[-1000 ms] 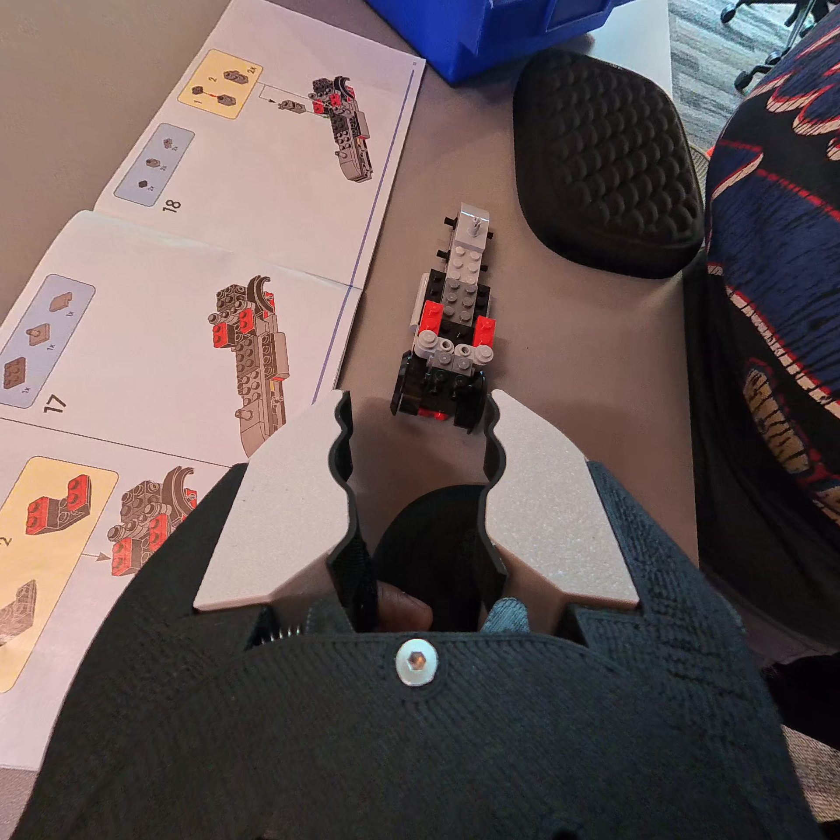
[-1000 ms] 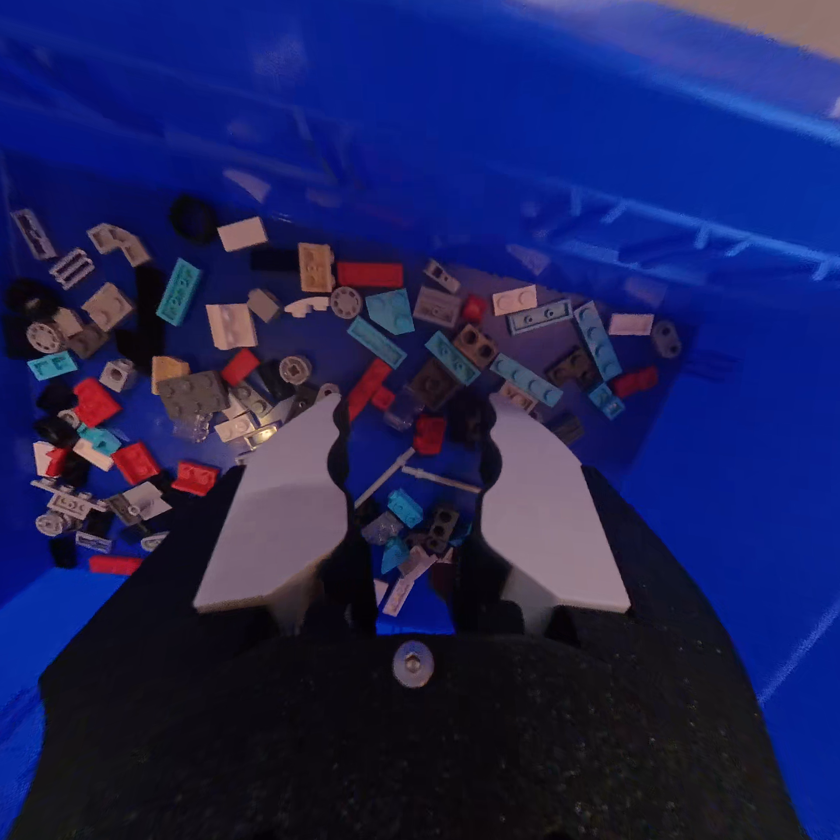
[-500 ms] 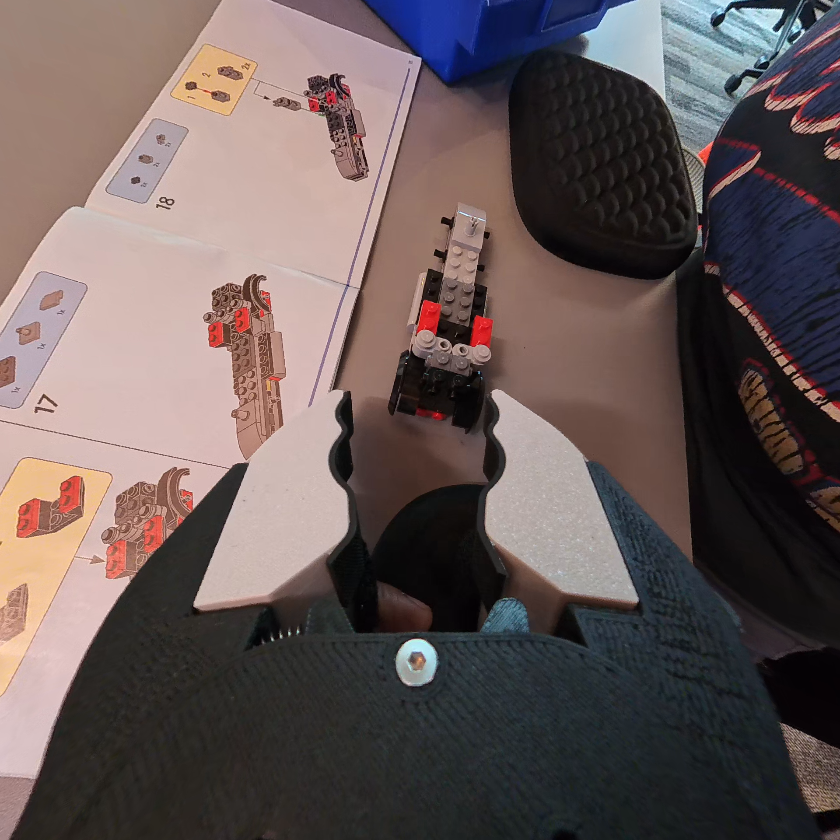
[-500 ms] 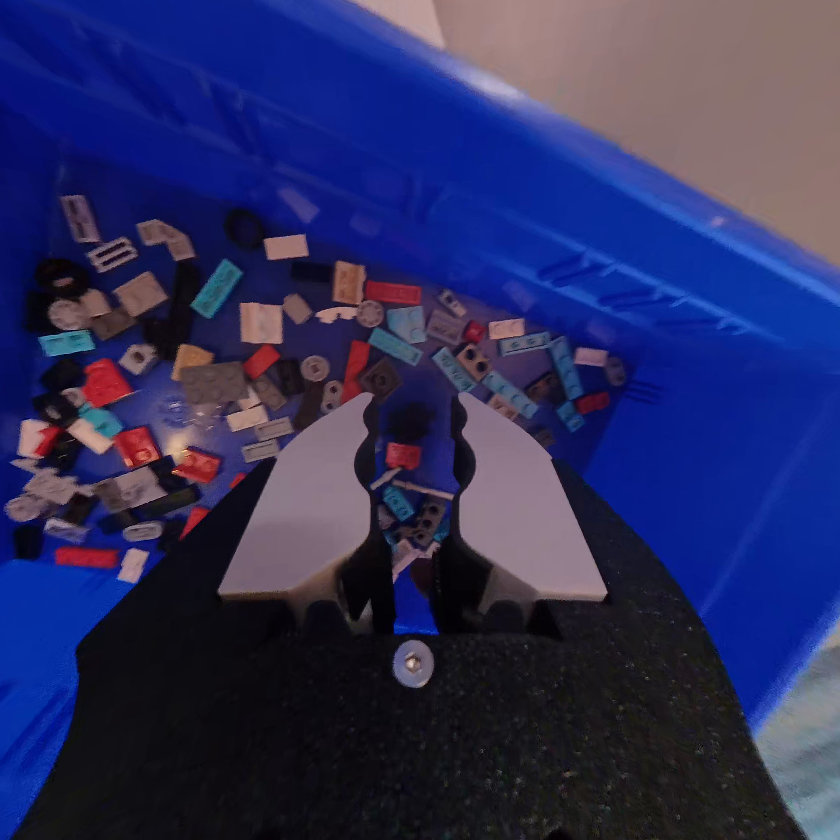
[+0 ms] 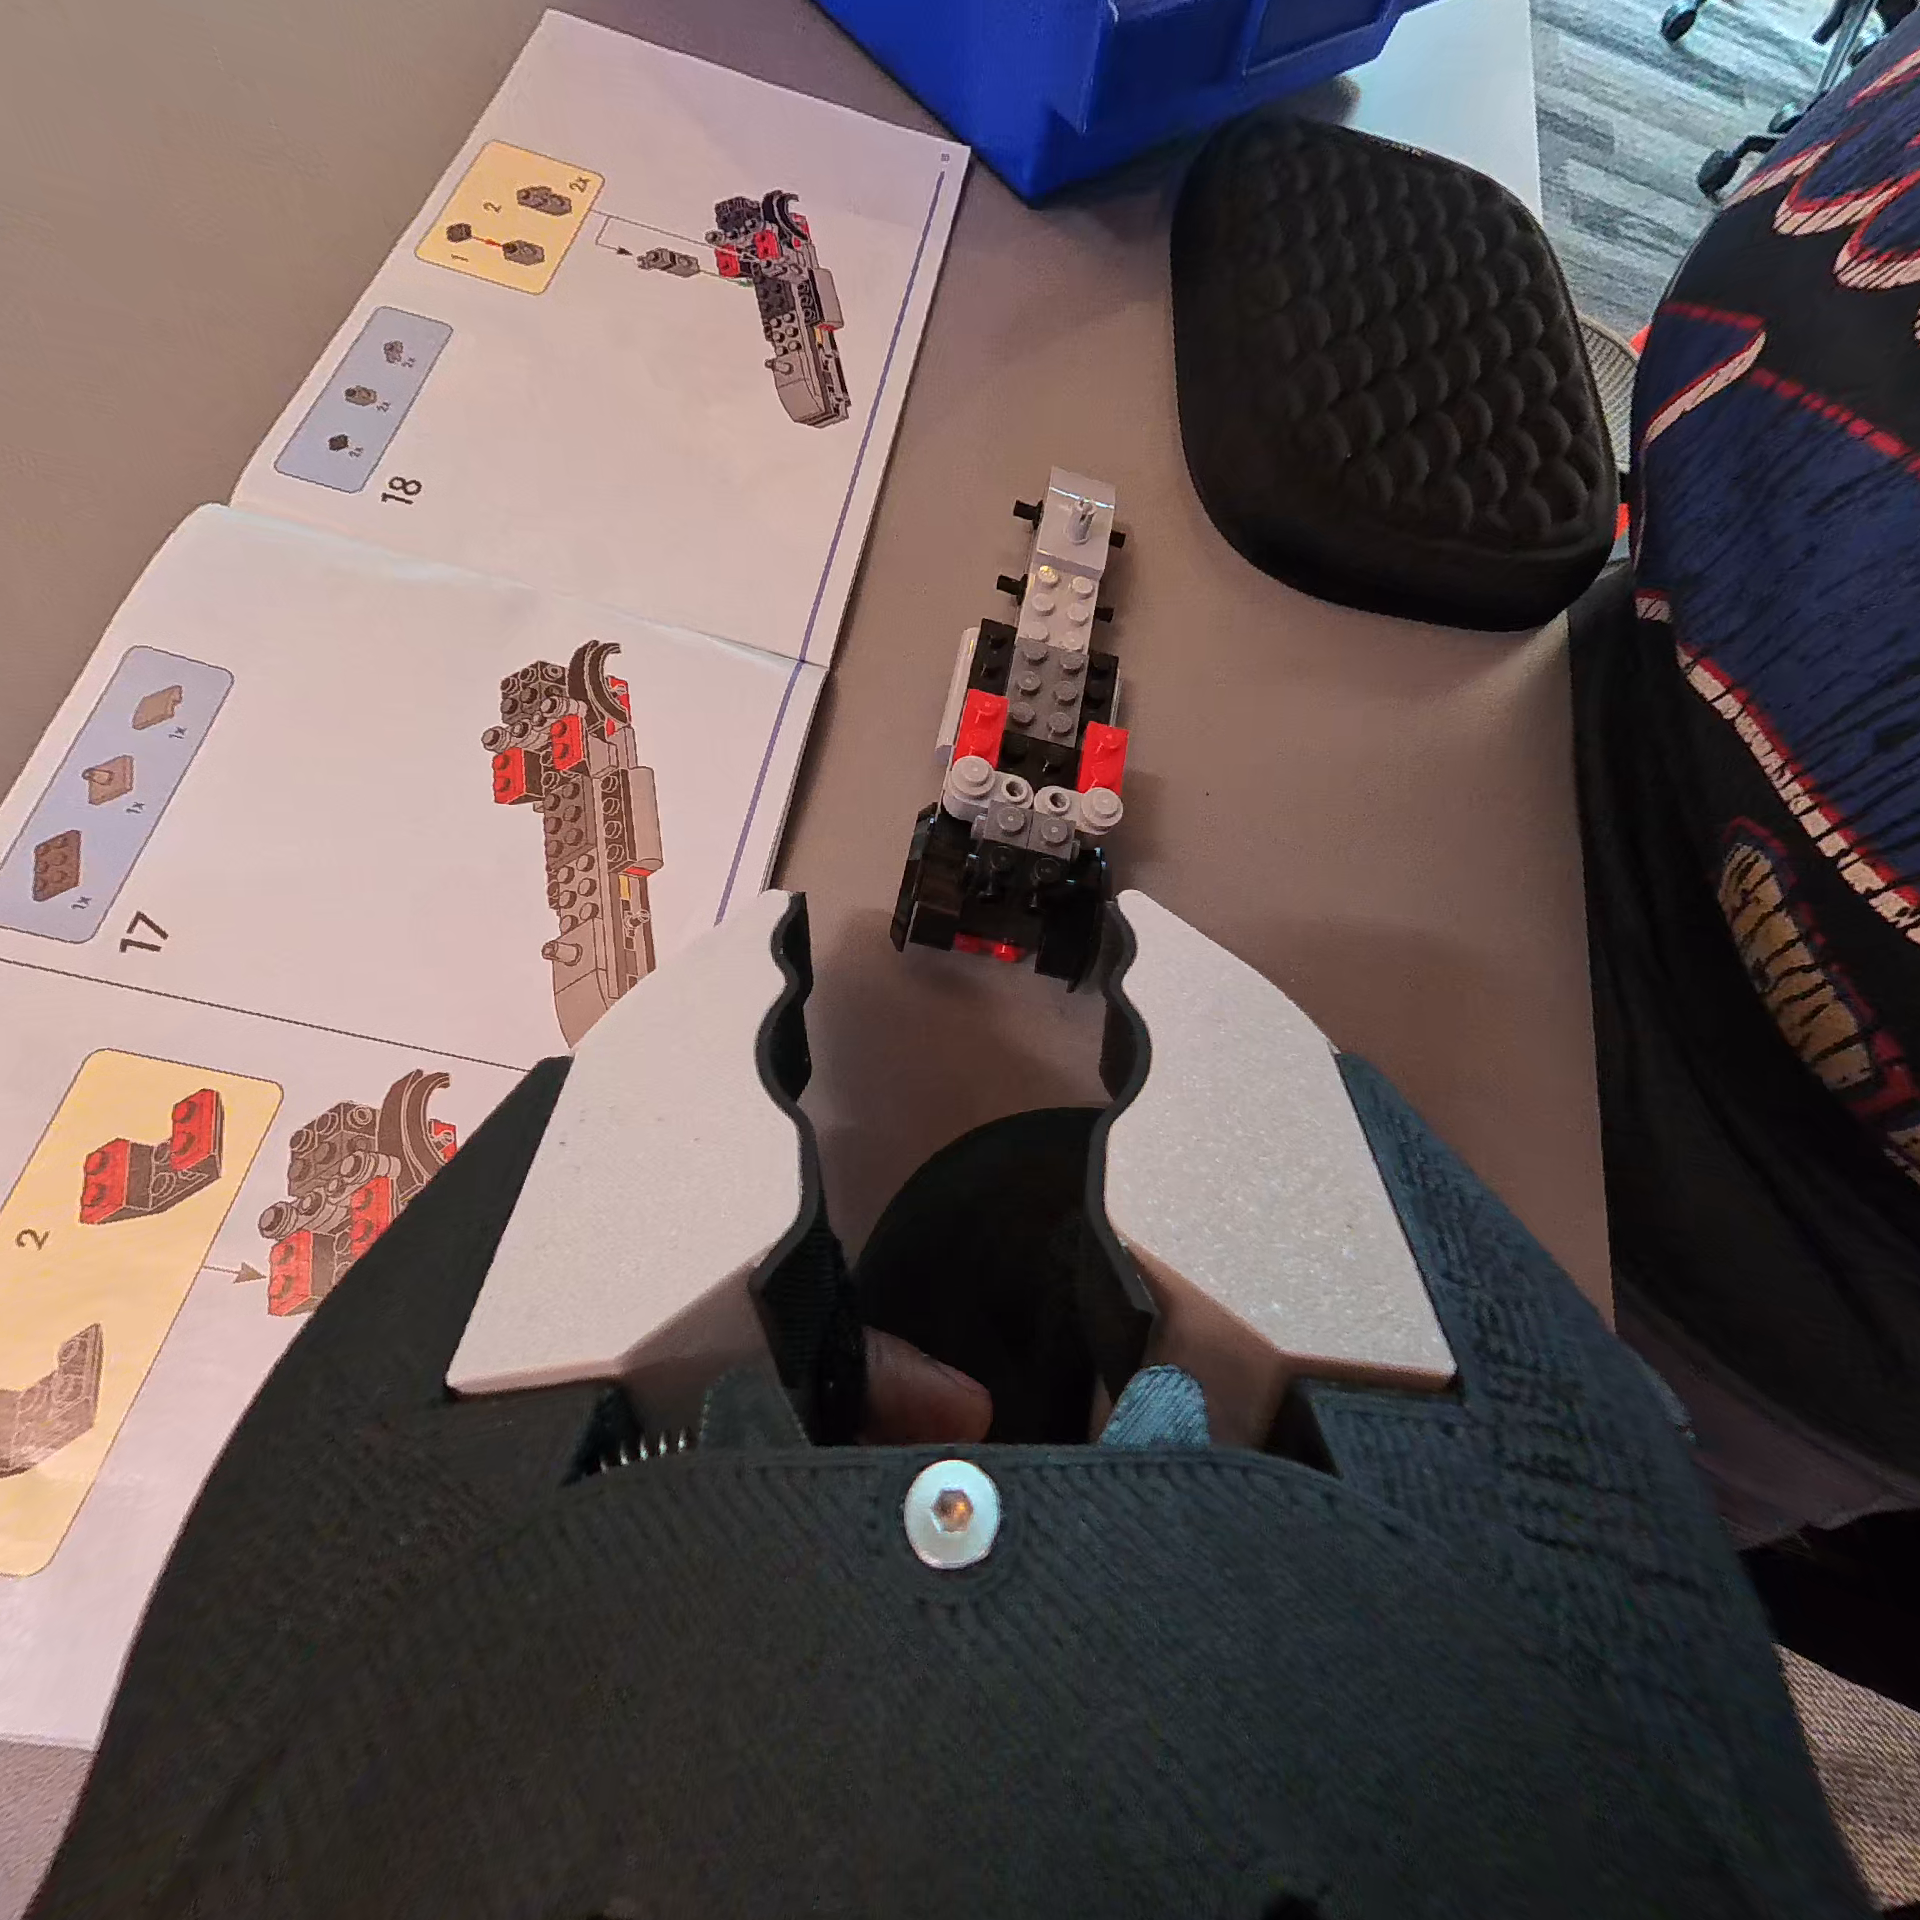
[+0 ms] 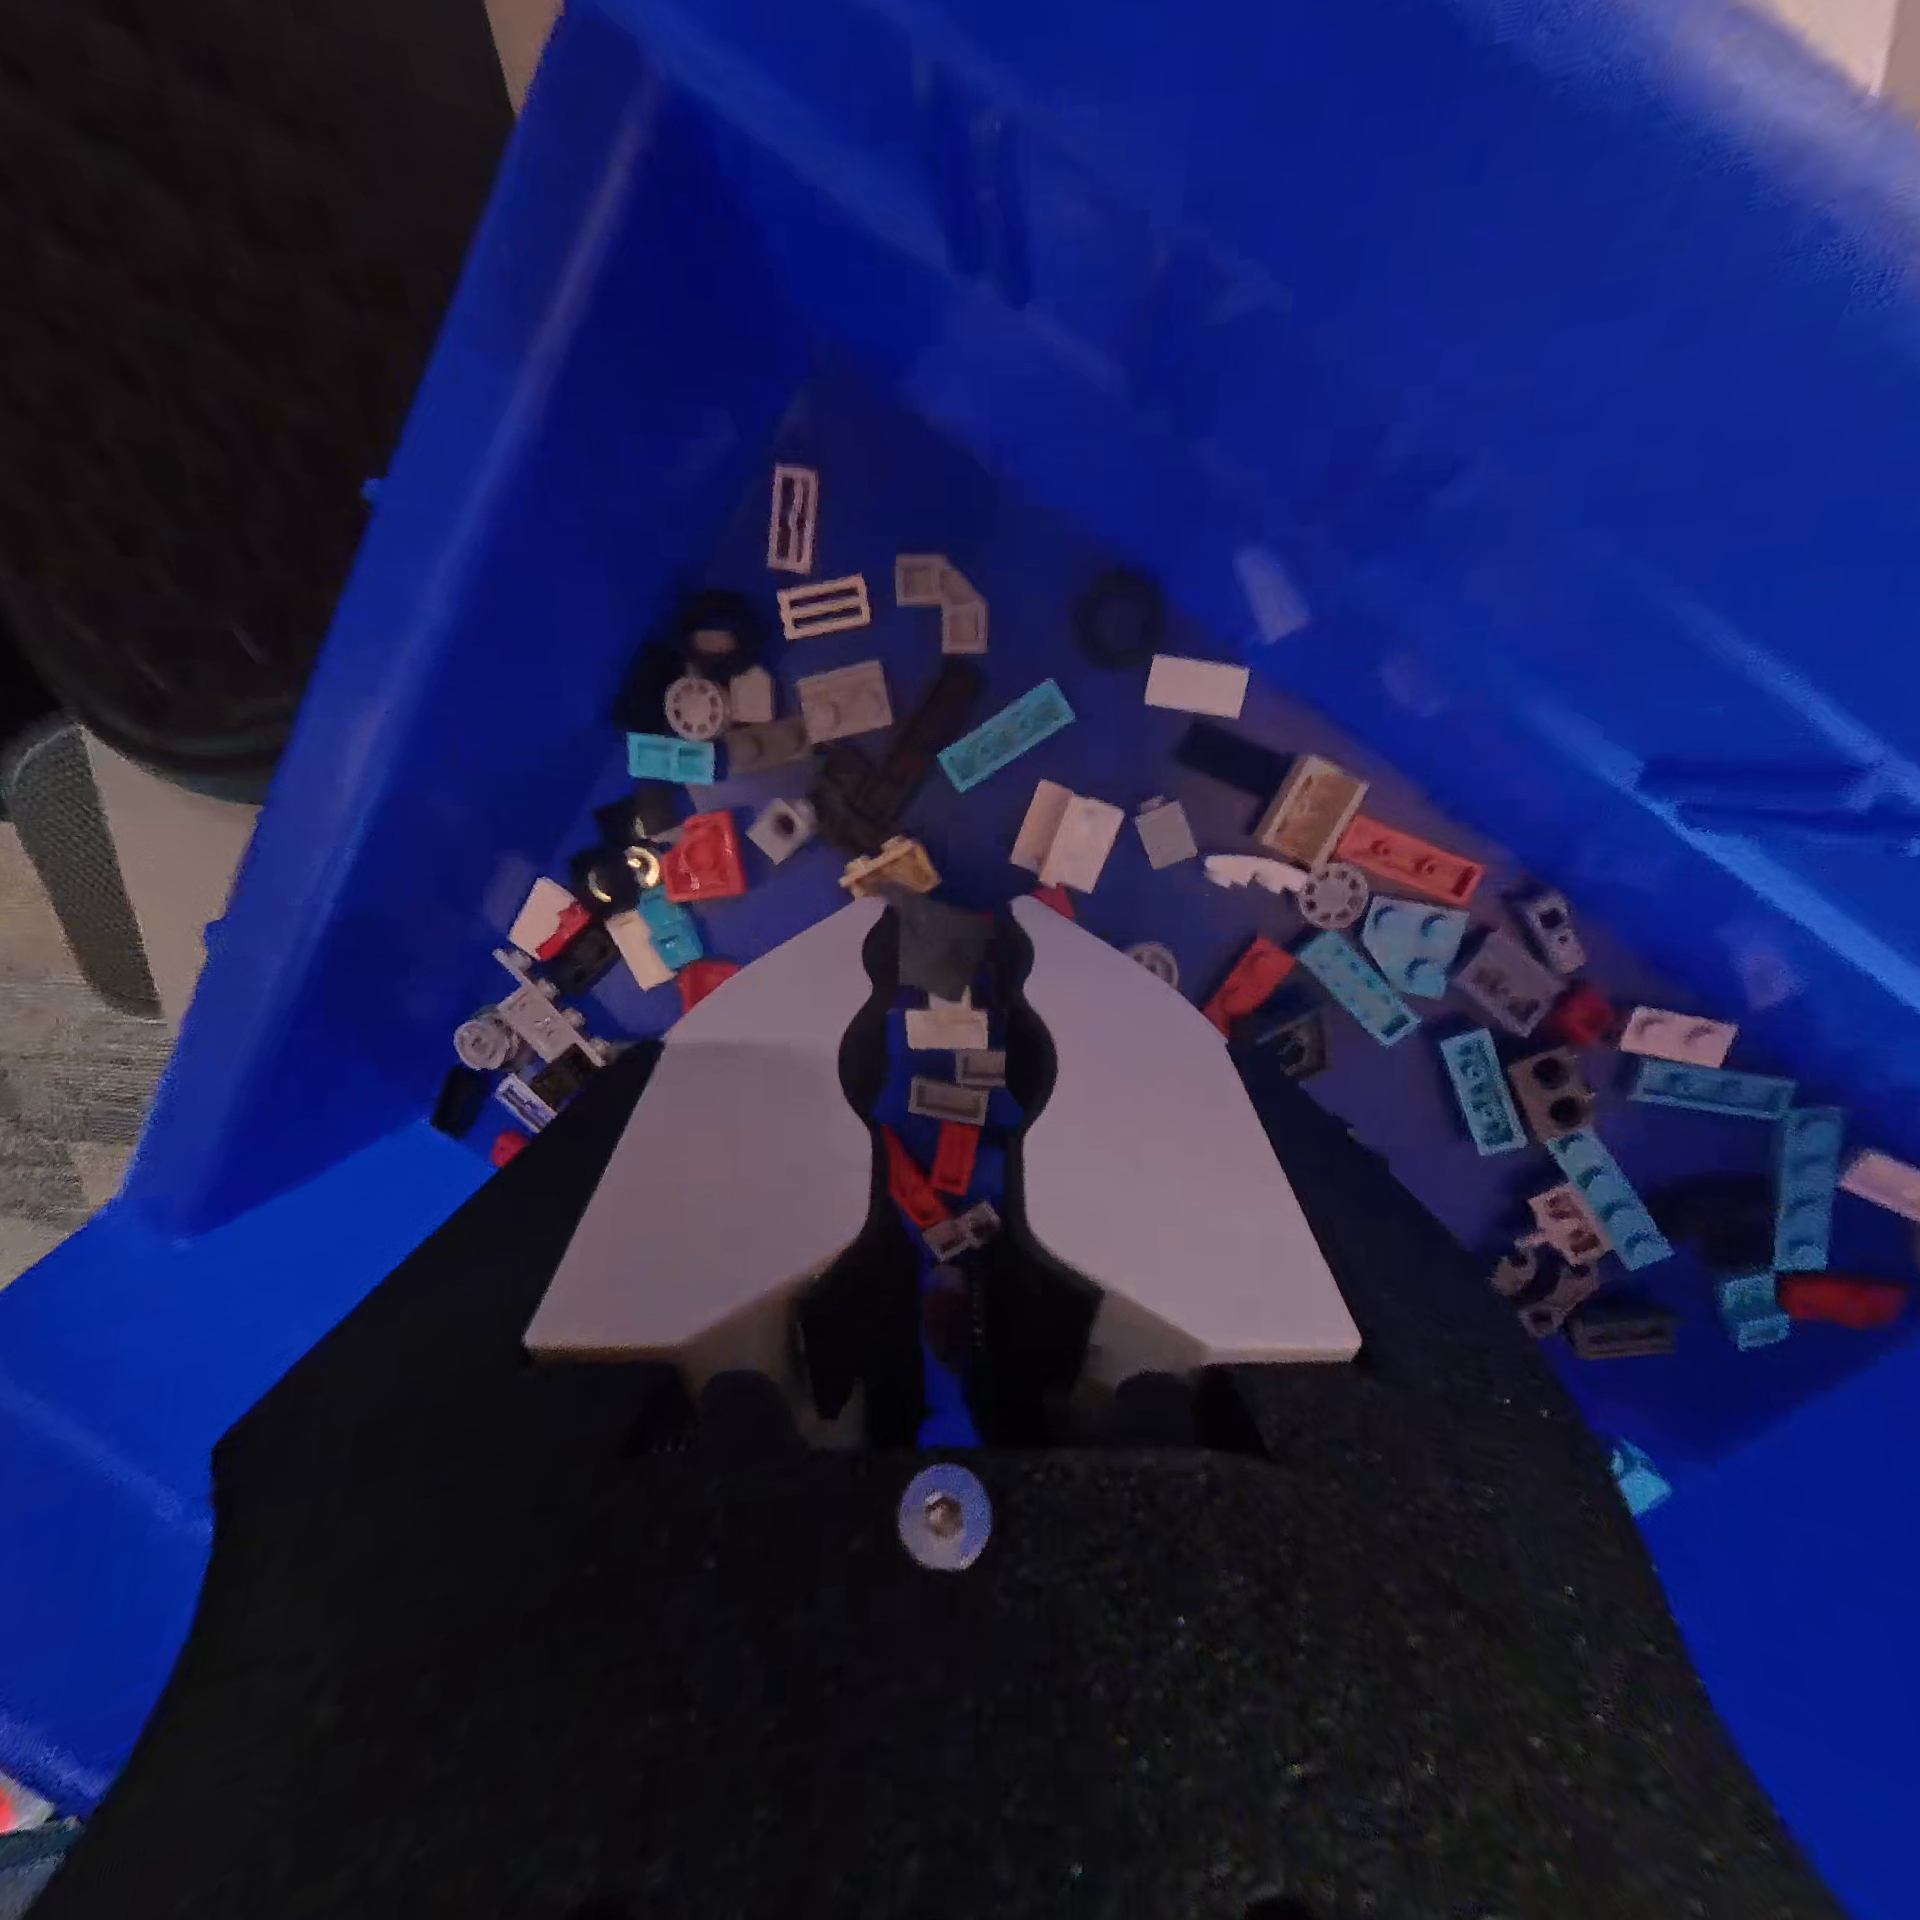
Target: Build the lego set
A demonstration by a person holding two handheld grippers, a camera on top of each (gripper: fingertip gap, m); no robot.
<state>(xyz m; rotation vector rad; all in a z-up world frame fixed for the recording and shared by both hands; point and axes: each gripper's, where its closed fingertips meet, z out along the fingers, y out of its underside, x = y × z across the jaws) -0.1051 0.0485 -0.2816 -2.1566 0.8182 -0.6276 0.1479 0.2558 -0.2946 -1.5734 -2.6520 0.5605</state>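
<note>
The part-built lego model (image 5: 1023,748), grey, black and red, lies on the grey table. My left gripper (image 5: 951,925) is open and empty, with its fingertips just short of the model's near end. The open instruction booklet (image 5: 499,623) lies to the left of the model. My right gripper (image 6: 945,914) is down inside the blue bin (image 6: 1351,312) among several loose lego pieces. Its jaws are drawn close together, and a dark grey plate (image 6: 940,951) sits between the tips. A tan piece (image 6: 888,868) lies just beyond the tips.
A black textured pad (image 5: 1382,364) lies to the right of the model. The blue bin's corner (image 5: 1091,73) stands behind the booklet. A person's patterned clothing (image 5: 1787,623) fills the right edge. Red, teal, white and grey pieces (image 6: 1351,966) are scattered over the bin floor. The bin walls rise on all sides. The gap from one gripper's tips to the other's is roughly 35 cm.
My right gripper has swung left across the bin and narrowed from wide open to nearly closed around the dark grey plate. My left gripper has barely moved and stays open.
</note>
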